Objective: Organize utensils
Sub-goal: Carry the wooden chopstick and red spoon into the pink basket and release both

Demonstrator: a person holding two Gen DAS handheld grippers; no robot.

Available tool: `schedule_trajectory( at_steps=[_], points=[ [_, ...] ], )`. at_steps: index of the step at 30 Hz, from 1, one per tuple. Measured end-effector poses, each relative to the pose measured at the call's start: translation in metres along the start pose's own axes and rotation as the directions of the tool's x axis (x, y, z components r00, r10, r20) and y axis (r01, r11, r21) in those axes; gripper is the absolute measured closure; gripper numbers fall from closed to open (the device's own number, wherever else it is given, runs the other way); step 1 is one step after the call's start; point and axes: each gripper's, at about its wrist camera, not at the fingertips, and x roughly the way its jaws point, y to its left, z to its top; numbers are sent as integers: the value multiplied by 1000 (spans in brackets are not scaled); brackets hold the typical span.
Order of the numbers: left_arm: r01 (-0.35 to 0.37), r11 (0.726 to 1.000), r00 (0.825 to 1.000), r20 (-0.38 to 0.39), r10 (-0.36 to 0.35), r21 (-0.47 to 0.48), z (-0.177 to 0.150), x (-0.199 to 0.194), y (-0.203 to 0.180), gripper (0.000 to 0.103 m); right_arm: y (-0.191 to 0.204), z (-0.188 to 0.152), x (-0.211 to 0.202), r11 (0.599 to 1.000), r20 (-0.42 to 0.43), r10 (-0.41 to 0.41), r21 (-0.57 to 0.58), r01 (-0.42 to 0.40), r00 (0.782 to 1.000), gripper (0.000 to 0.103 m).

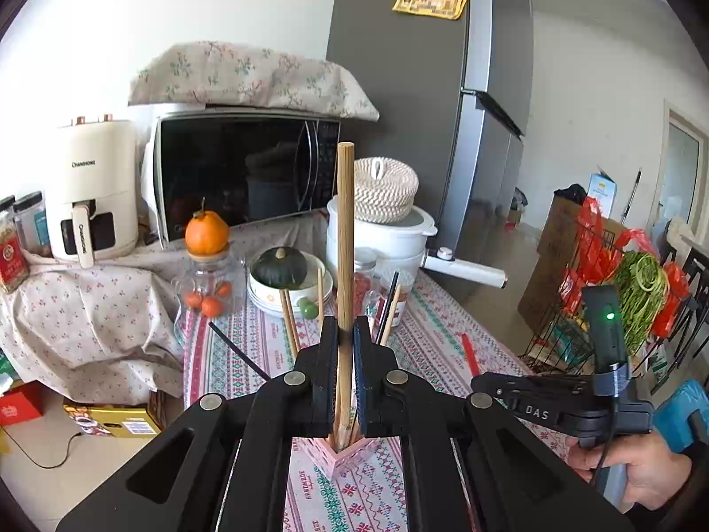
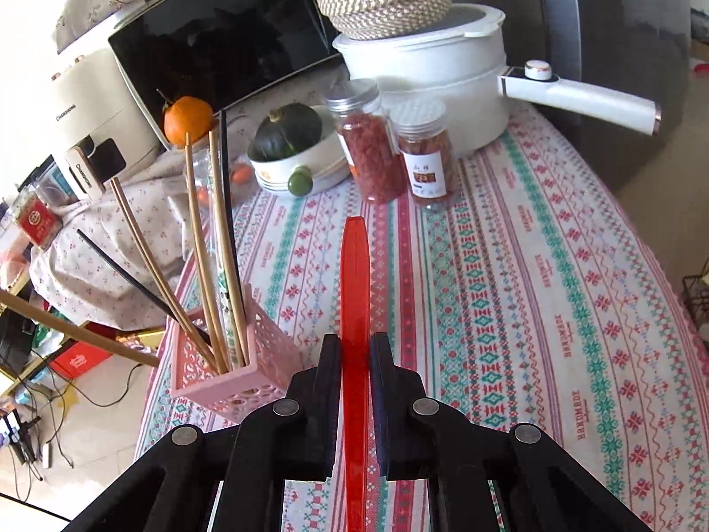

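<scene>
A: Where does the left view sit?
B: Close above the pink basket [image 1: 339, 454], looking level across the worktop [image 1: 438, 337] toward the microwave [image 1: 241, 168].
A: And the right?
B: Beside it, angled down; both share basket [image 2: 230, 381], microwave [image 2: 221, 40], pot [image 2: 425, 66].

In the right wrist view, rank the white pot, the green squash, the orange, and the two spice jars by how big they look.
1. white pot
2. green squash
3. The two spice jars look alike, close to the squash
4. orange
</scene>
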Motion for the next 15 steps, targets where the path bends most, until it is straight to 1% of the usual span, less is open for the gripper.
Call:
schedule_trajectory(
  at_steps=[2, 5, 6, 9, 13, 14, 15],
  points=[
    [-8, 1000, 998, -55, 8, -7, -4, 19, 2, 97, 1, -1, 1, 1000, 0, 2, 0, -2, 1000, 93],
    [-25, 999, 994, -108, 21, -33, -11, 43, 7, 97, 0, -2, 1, 1000, 1, 0, -3, 0, 1000, 93],
    [-35, 999, 993, -117, 30, -40, -14, 50, 9, 97, 1, -2, 1, 1000, 2, -2, -5, 2, 1000, 93],
    [-35, 997, 990, -140, 26, -67, -20, 67, 14, 96, 1, -2, 1, 1000, 13, -4, -11, 4, 1000, 93],
    [-34, 997, 986, -167, 22, -72, -26, 83, 15, 94, 4, -1, -1, 1000, 44, -3, -21, 4, 999, 93],
    [-32, 997, 985, -174, 18, -76, -27, 85, 15, 91, 5, 0, -2, 1000, 55, -2, -24, 3, 999, 93],
    [-30, 996, 984, -180, 15, -80, -28, 86, 15, 84, 7, 0, -3, 1000, 66, 0, -27, 2, 998, 93]
  ],
)
